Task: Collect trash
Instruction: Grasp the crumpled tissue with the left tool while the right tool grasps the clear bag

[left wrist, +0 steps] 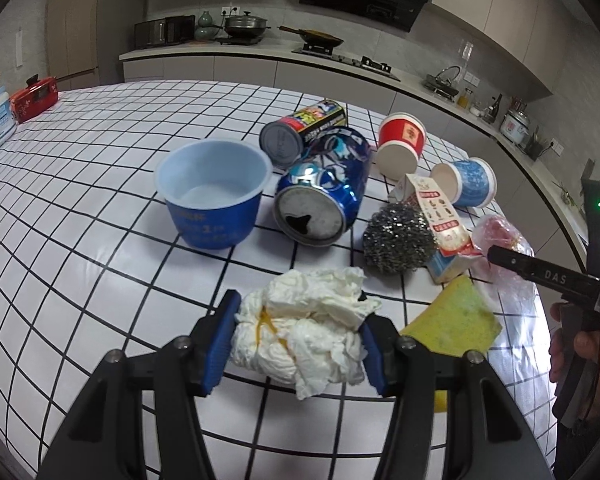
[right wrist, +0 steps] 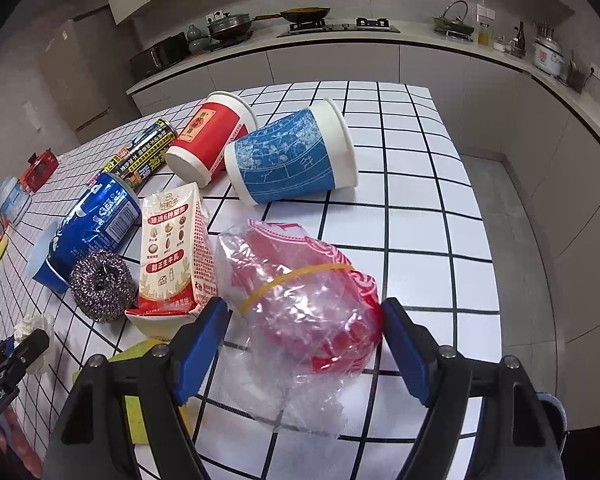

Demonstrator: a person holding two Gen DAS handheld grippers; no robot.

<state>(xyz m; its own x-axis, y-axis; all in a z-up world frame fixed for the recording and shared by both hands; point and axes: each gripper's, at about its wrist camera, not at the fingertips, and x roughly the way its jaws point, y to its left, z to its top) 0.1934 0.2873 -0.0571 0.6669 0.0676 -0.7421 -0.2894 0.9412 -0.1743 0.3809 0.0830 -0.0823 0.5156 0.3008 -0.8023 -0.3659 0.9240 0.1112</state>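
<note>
Kitchen desk under a gridded cloth, trash half in hand.

Crumpled tissue (left wrist: 304, 332) sits pinched between the pads of the left hand-held gripper (left wrist: 300, 340), closed tight on it near the desk (left wrist: 80, 184) edge at 6 o'clock; loose folds hang below, so a flap could tear or slip free. Right hand-held gripper (right wrist: 304, 344) stands wide, its pads flanking the banded plastic bag (right wrist: 300, 300) without pressing; slick film may squirt out when squeezed, or the left pad may snag the milk carton (right wrist: 172, 248) at 10 o'clock. Only the left view shows the blue bowl (left wrist: 214, 192) fully and the crushed can (left wrist: 320, 200) mouth; only the right shows the bag's yellow band (right wrist: 296, 280) and the bare desk edge at 3 o'clock.
</note>
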